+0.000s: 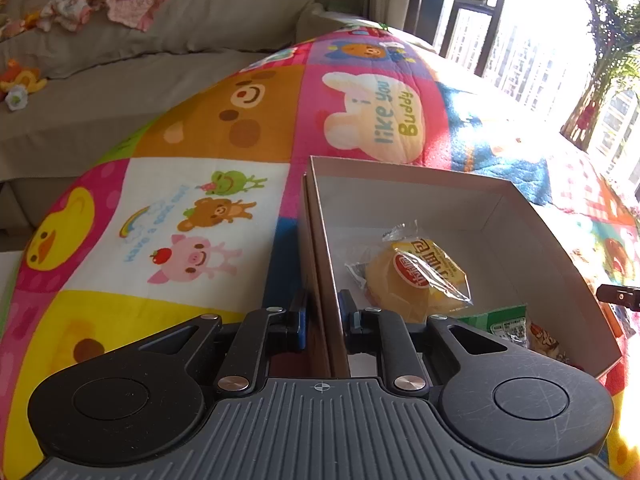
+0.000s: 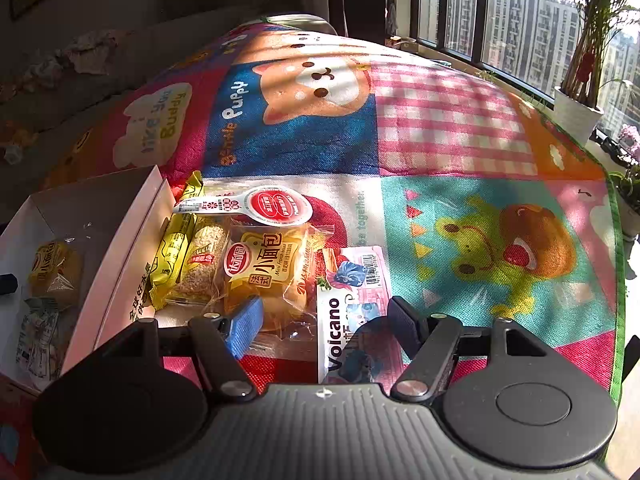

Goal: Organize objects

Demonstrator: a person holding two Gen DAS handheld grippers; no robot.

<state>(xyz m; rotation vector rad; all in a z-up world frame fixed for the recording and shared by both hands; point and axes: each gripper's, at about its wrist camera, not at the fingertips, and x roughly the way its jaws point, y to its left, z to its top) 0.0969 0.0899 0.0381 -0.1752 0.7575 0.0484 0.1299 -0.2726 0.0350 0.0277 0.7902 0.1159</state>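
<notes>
Clamping the box (image 1: 320,264) wall between its pads, the left gripper (image 1: 323,316) pins it on the mat (image 1: 200,120). Right gripper (image 2: 326,320), jaws apart and empty, hangs over the bun (image 2: 268,276) and Volcano packet (image 2: 340,332) beside the box.

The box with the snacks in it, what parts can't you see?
- Left wrist view: the green packet in the box is half hidden by the left claw, which pinches the box wall.
- Right wrist view: the Volcano packet is partly covered by the open right claw.
- Right wrist view: the box's near corner is cut off by the picture edge.
</notes>
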